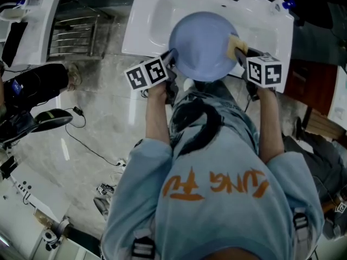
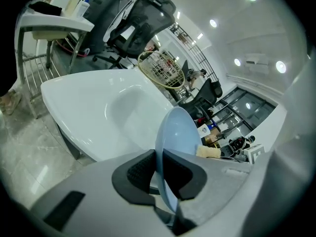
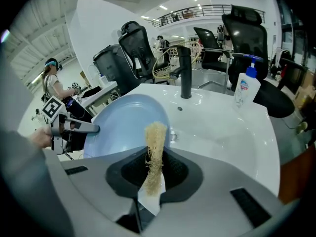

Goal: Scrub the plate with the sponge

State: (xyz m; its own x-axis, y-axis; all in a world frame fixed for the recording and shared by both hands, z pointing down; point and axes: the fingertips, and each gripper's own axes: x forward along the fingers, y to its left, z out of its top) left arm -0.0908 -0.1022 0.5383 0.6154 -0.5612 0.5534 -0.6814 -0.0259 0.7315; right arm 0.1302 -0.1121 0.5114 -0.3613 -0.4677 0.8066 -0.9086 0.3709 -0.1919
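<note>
A light blue plate (image 1: 203, 45) is held over the white sink (image 1: 162, 15). My left gripper (image 1: 169, 58) is shut on the plate's left rim; in the left gripper view the plate (image 2: 177, 132) stands edge-on between the black pads (image 2: 140, 172). My right gripper (image 1: 238, 52) is shut on a tan fibrous sponge (image 1: 236, 46) at the plate's right rim. In the right gripper view the sponge (image 3: 154, 154) sticks up from the jaws, beside the plate (image 3: 126, 125); whether it touches the plate I cannot tell.
A black faucet (image 3: 185, 75) stands at the back of the sink and a soap pump bottle (image 3: 246, 88) at its right corner. Office chairs (image 3: 136, 46) and a wire basket (image 2: 160, 68) stand around. Cables lie on the marble floor (image 1: 87, 145).
</note>
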